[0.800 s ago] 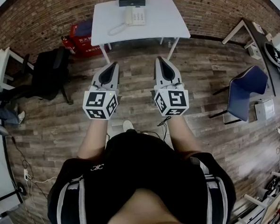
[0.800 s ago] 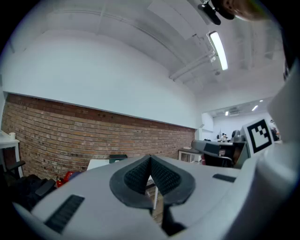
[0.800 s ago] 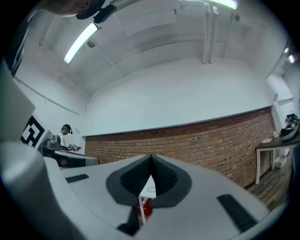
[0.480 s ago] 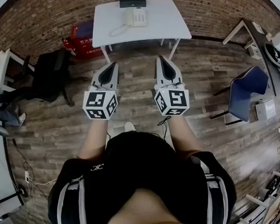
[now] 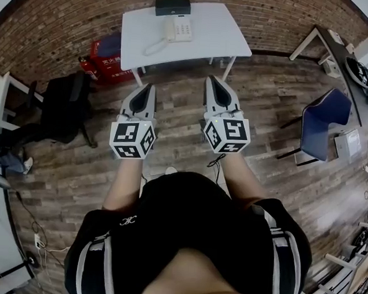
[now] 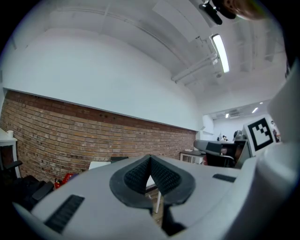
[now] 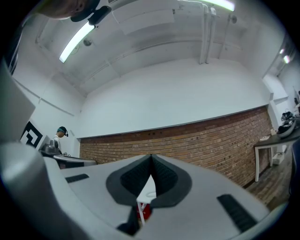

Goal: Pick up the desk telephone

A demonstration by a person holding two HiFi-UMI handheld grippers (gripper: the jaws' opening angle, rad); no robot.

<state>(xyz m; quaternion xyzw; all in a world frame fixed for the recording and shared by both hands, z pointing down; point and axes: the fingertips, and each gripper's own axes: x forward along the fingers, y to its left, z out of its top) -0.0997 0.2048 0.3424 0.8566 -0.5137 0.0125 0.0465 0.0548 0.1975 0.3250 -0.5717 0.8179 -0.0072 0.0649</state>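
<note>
1. Looking steeply down on a wood-plank floor [image 5: 268, 99] ending at a brick wall [image 5: 68, 12] that curves across the top of the head view.
2. Facing a white bench [image 5: 215, 36] set against that wall, well ahead of both grippers.
3. Wearing a black top [image 5: 185, 236] that fills the bottom of the head view.
4. Seeing a black office chair [image 5: 65, 105] at the left and a blue chair [image 5: 325, 118] at the right, both well apart from the bench.
5. Seeing red boxes [image 5: 106, 54] on the floor, just beside the bench's left legs.
6. Holding the left gripper [image 5: 152, 85] out level above the floor, its jaws pressed fully together with nothing between them and its marker cube [image 5: 131, 139] nearest the body.
7. Holding the right gripper [image 5: 210, 78] just beside it, its jaws also fully together and empty; catching a strip of the bench and 1 red box through the gap under its tips.
8. Spotting a black box [image 5: 173, 6] at the bench's far edge.
9. Finding the desk telephone [image 5: 179, 29] sitting on the bench just in front of that box, well apart from both grippers and untouched.
10. Tracing its cord [image 5: 154, 45] looping across the bench to the telephone's left.
</note>
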